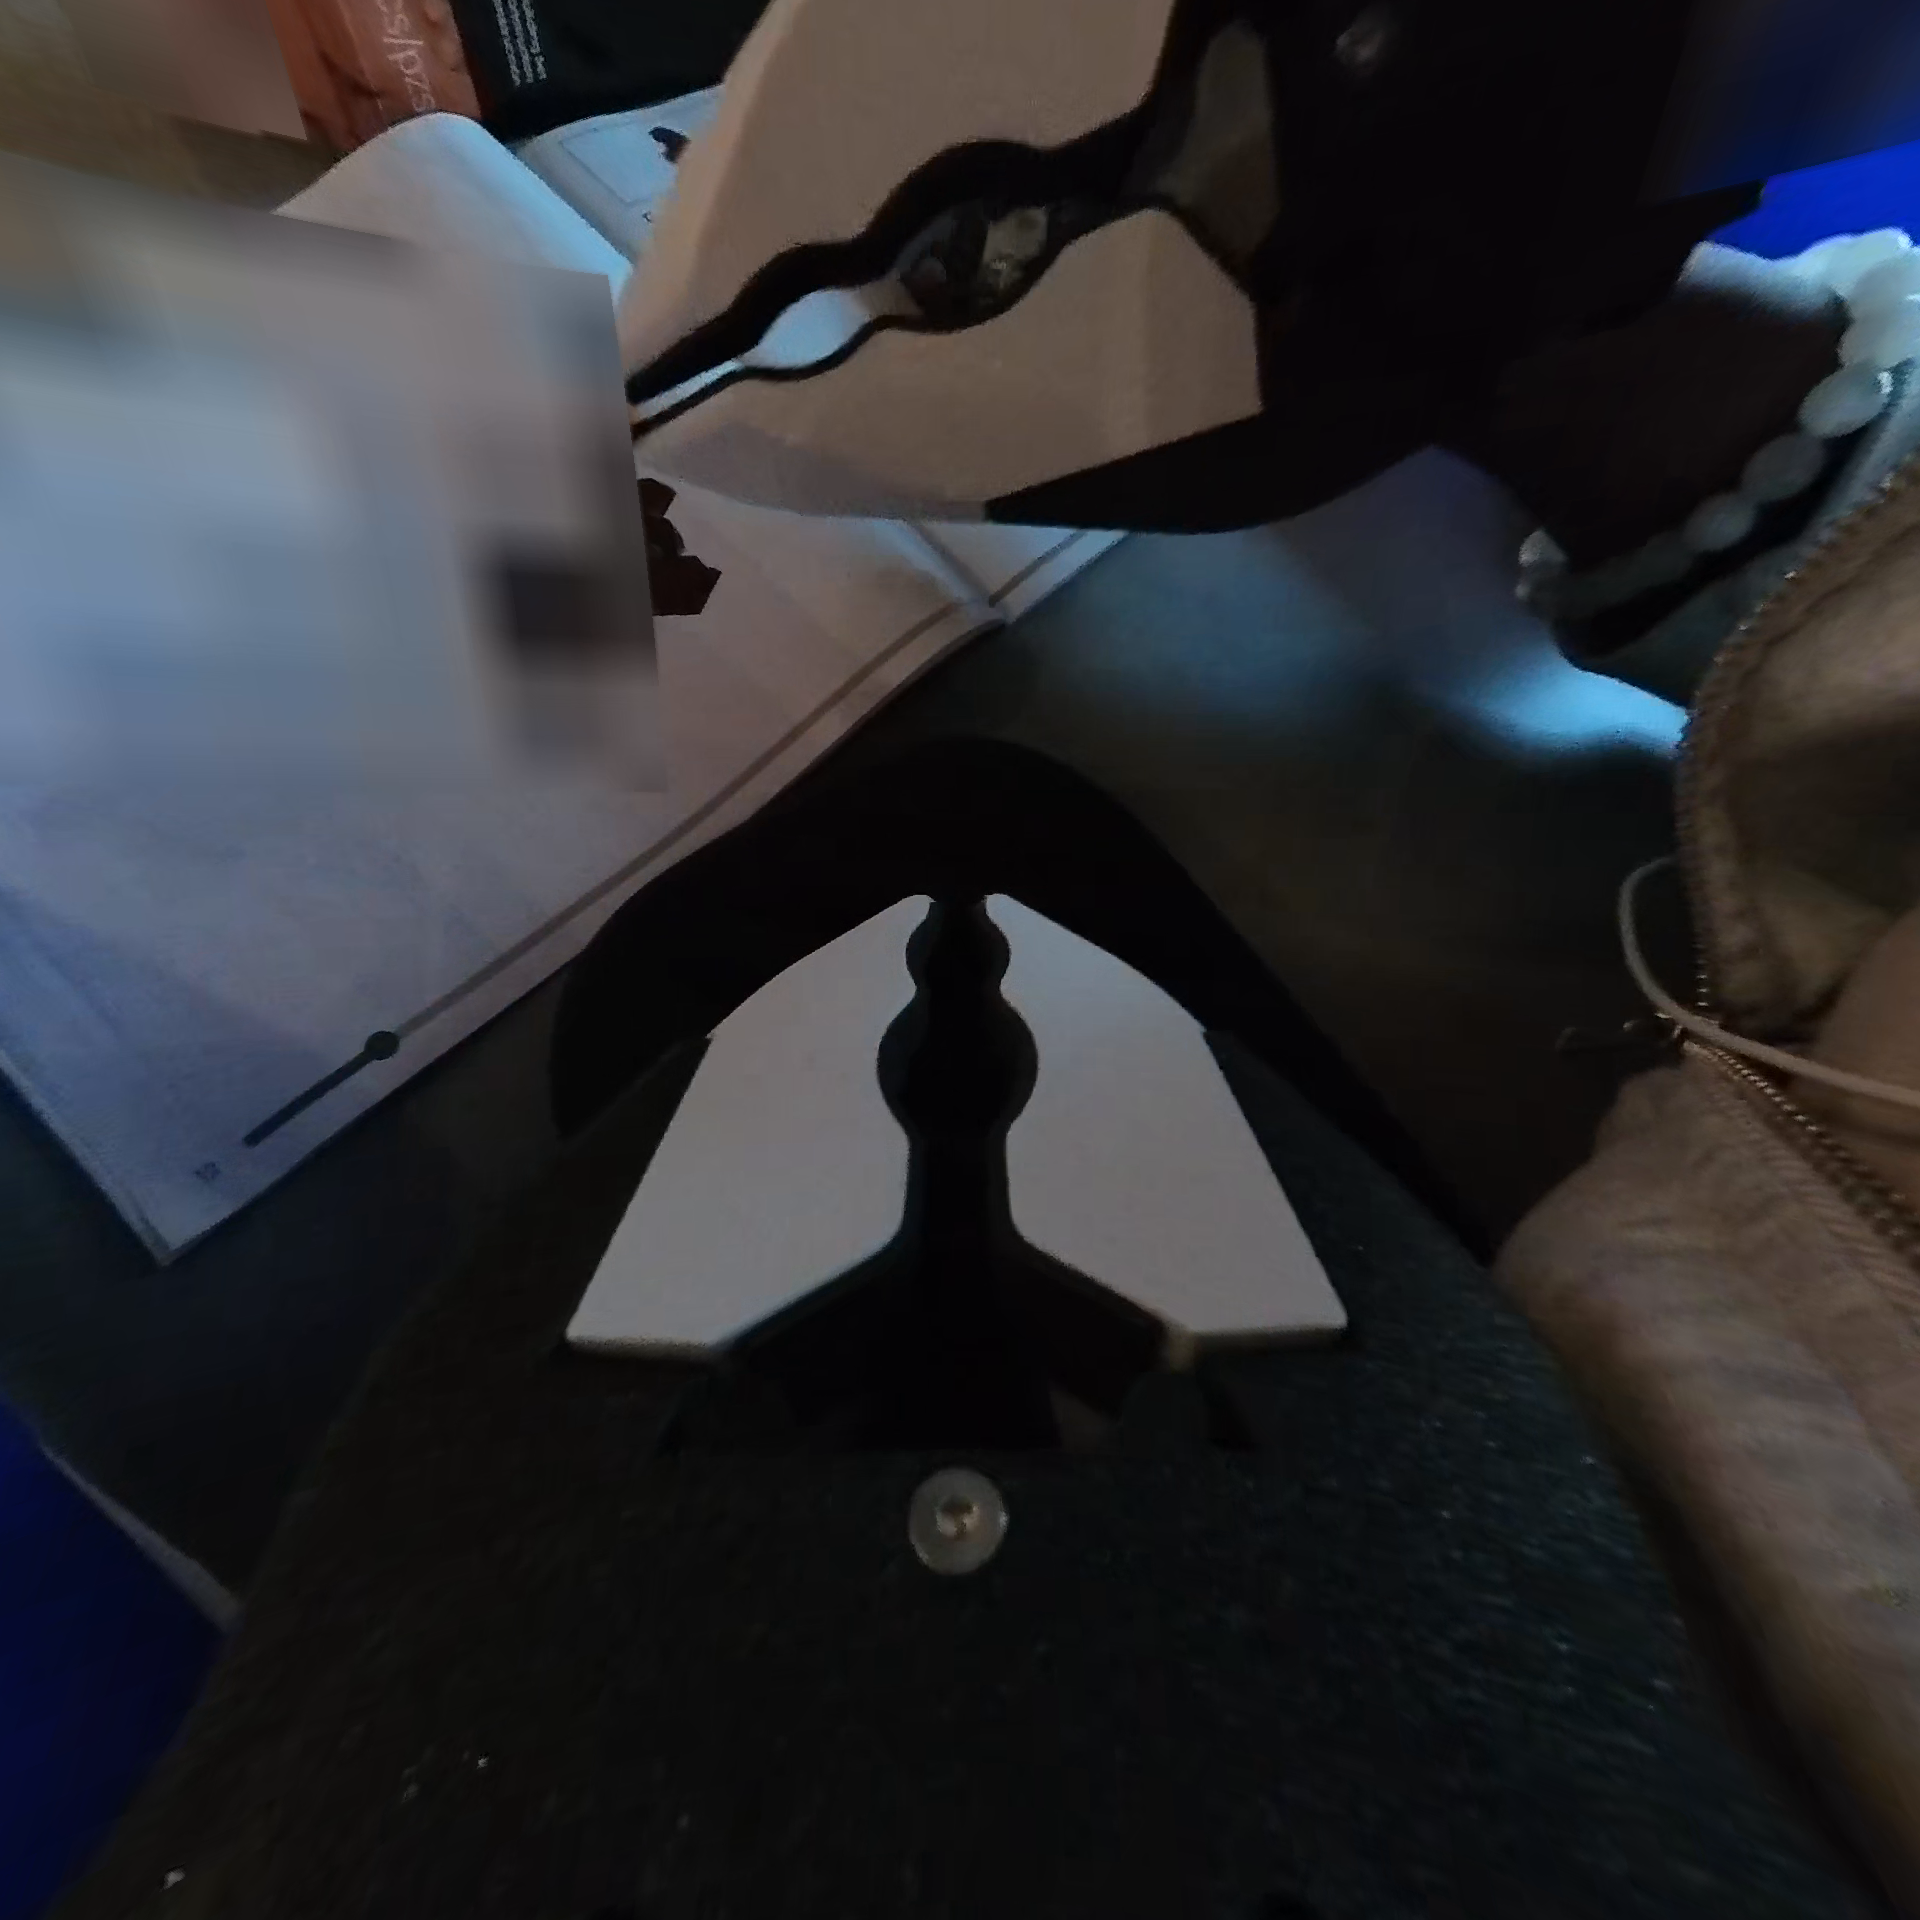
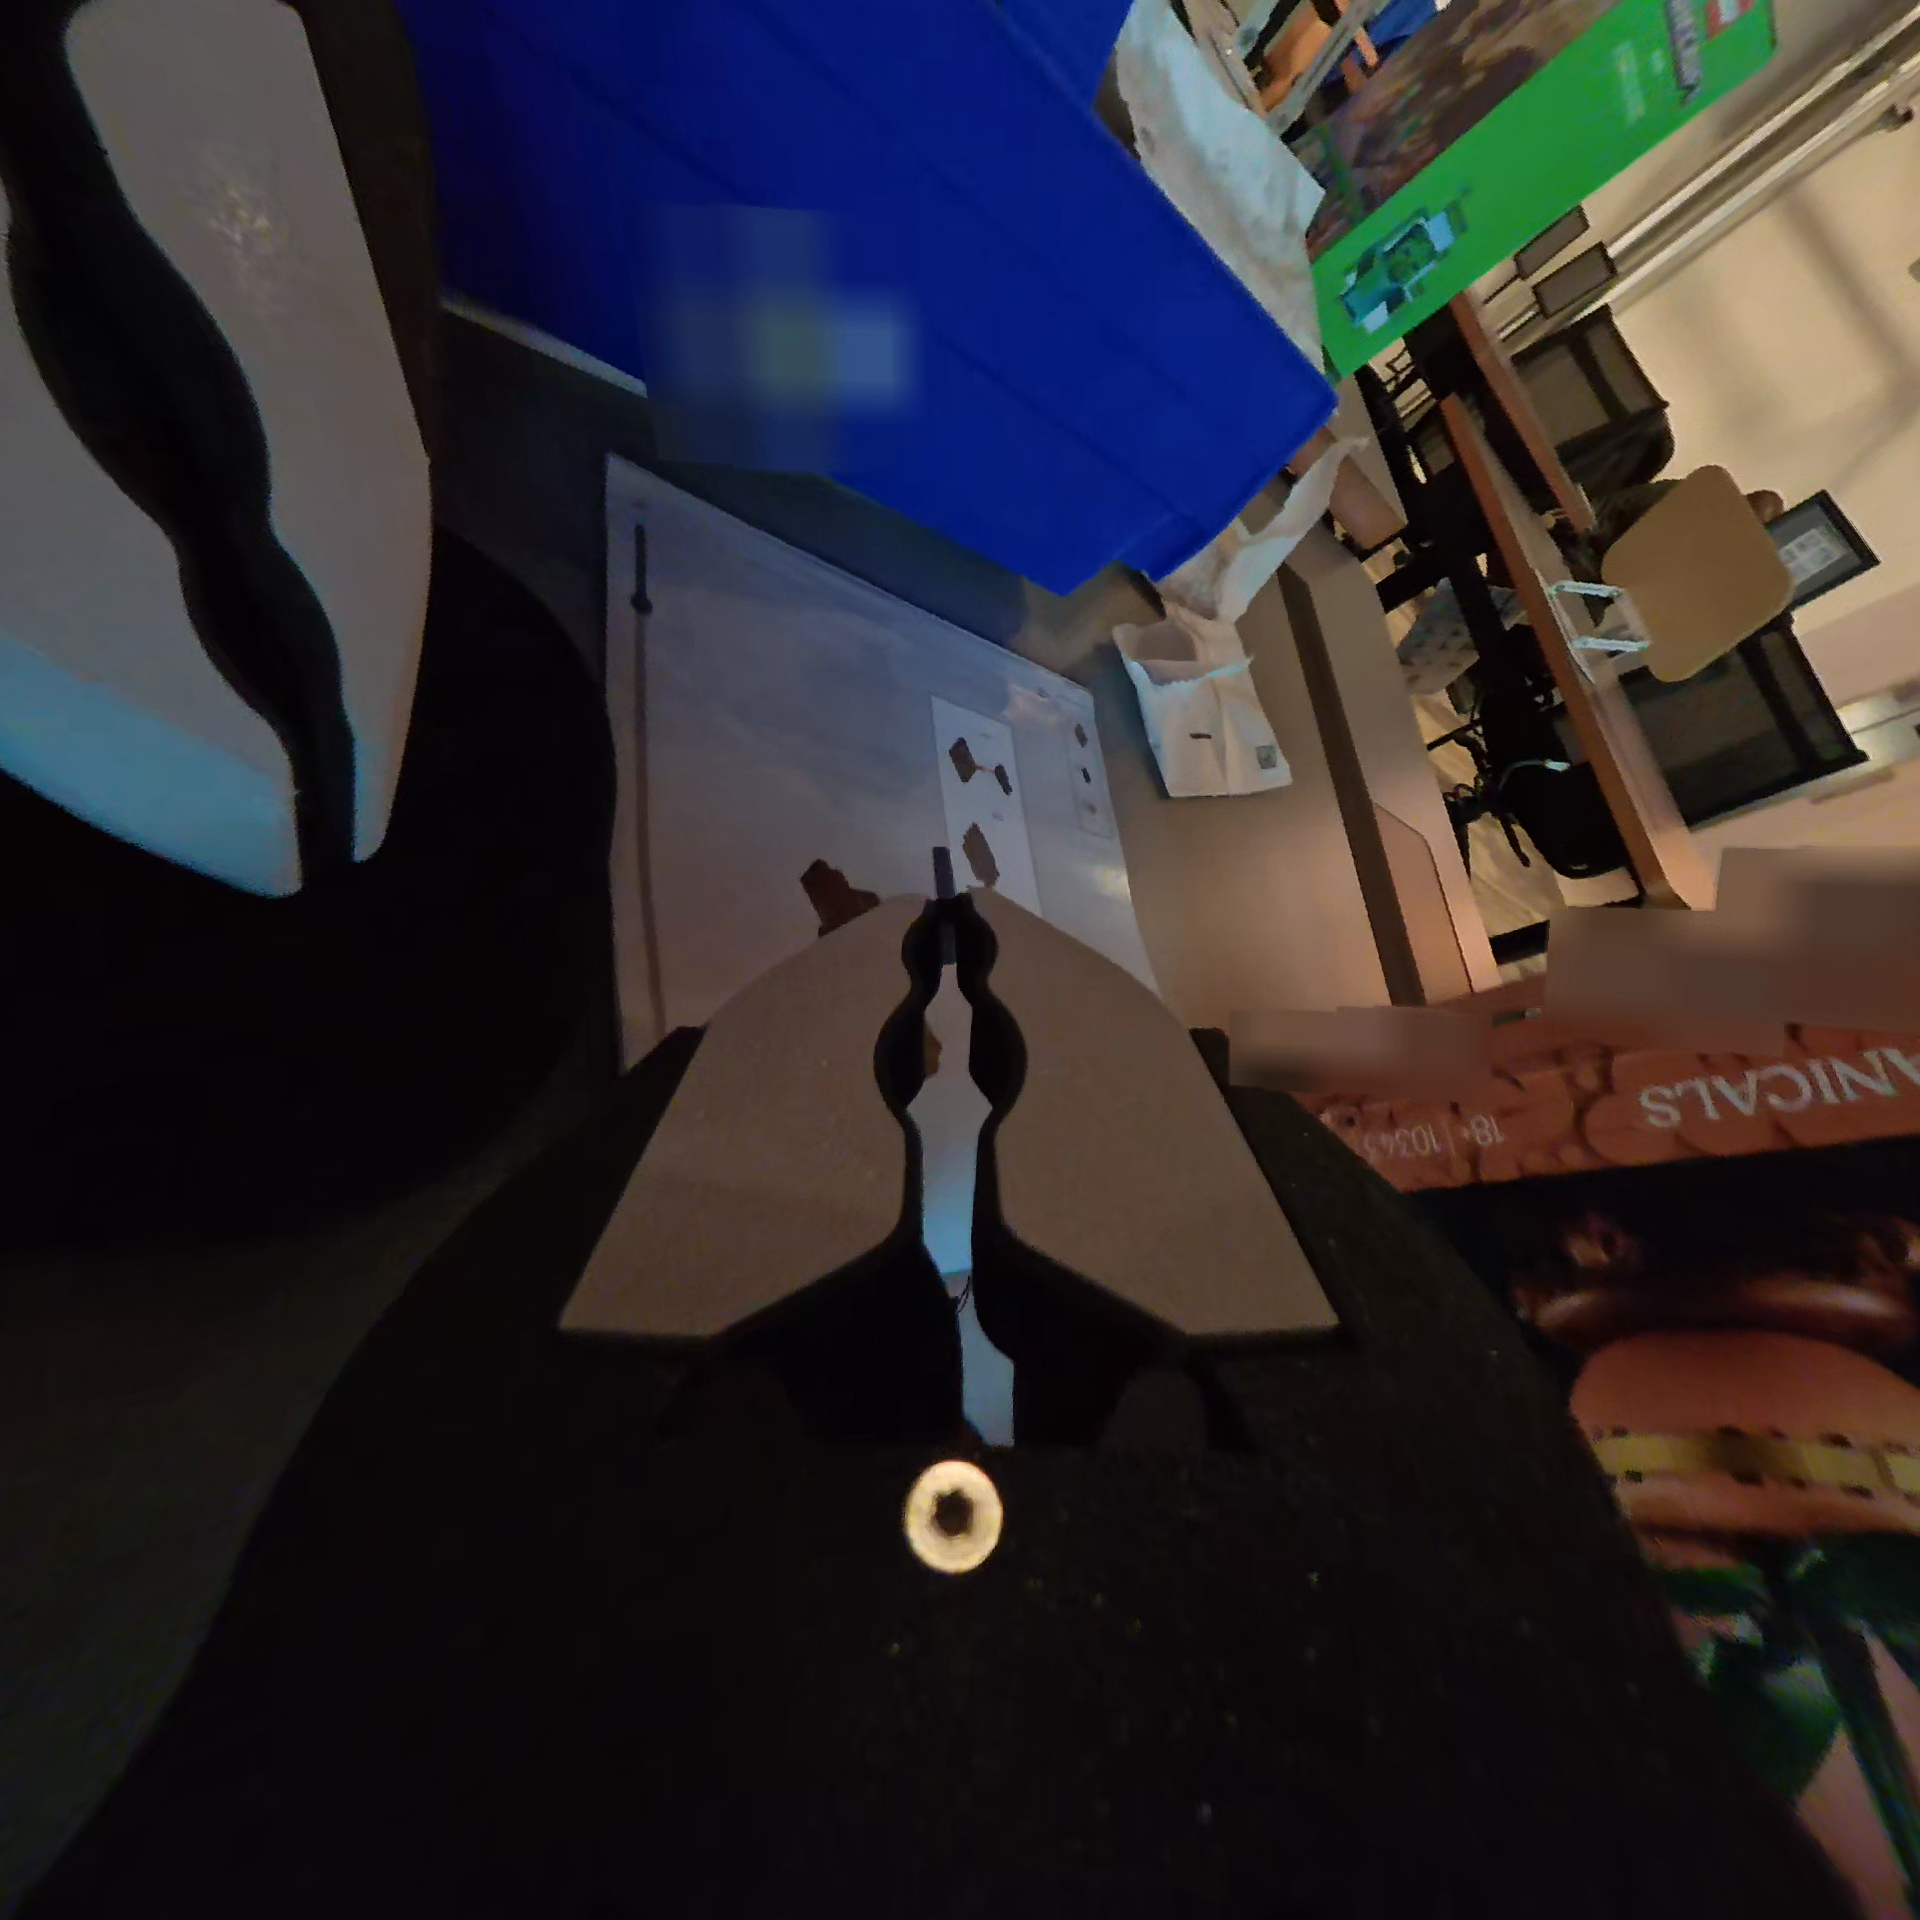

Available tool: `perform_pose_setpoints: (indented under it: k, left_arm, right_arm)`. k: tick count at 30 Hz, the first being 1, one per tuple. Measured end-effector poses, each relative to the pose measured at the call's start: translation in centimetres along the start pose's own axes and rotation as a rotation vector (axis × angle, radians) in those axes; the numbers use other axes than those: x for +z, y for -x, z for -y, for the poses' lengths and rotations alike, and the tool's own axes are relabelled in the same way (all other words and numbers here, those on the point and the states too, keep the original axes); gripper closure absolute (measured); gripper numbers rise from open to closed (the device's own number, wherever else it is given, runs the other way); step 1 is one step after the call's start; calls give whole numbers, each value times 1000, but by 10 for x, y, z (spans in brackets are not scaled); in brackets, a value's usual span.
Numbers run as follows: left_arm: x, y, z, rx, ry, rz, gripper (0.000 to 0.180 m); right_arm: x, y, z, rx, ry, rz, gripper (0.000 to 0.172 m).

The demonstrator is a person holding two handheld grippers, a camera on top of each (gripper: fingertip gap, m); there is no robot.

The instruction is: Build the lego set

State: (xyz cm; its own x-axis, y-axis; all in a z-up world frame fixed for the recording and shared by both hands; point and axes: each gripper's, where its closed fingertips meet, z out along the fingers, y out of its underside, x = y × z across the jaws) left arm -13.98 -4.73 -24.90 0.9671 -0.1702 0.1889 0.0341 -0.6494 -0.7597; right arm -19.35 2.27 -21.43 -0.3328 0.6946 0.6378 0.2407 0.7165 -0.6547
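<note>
One small dark pin (image 2: 943, 871), nipped upright at the very tips of R gripper (image 2: 945, 914); pads pressed on it from both sides, top end poking out past them. Held above open booklet (image 2: 810, 675), over the page w/ brown part drawings, toward that page's far edge. L gripper (image 1: 956, 909) narrow, tips together, nothing seen between them; tip zone v. dark. Parked just off booklet's near edge, over bare dark table (image 1: 1299, 675). Seen from L side: R gripper tilted down over booklet, hand w/ pale bead bracelet (image 1: 1787, 457) behind it. Tan zip bag (image 1: 1766, 1299) at table's R edge, beside L gripper. Blue bin (image 2: 987, 208) past booklet's far edge; orange printed box (image 2: 1558, 1122) to R.
</note>
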Motion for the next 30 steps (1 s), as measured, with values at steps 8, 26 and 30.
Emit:
perform_pose_setpoints:
  k: [8, 26, 30]
  left_arm:
    - [0, -2, 0, -2, -8, -21, 175]
    - [-2, -8, 2, 15, -35, -77, 172]
    - [-3, -10, 2, 23, -41, -92, 172]
  right_arm:
    - [11, -14, 11, 21, -21, -18, 171]
    - [127, -30, -5, 928, 290, 374, 171]
    - [140, -34, -3, 1043, 270, 401, 171]
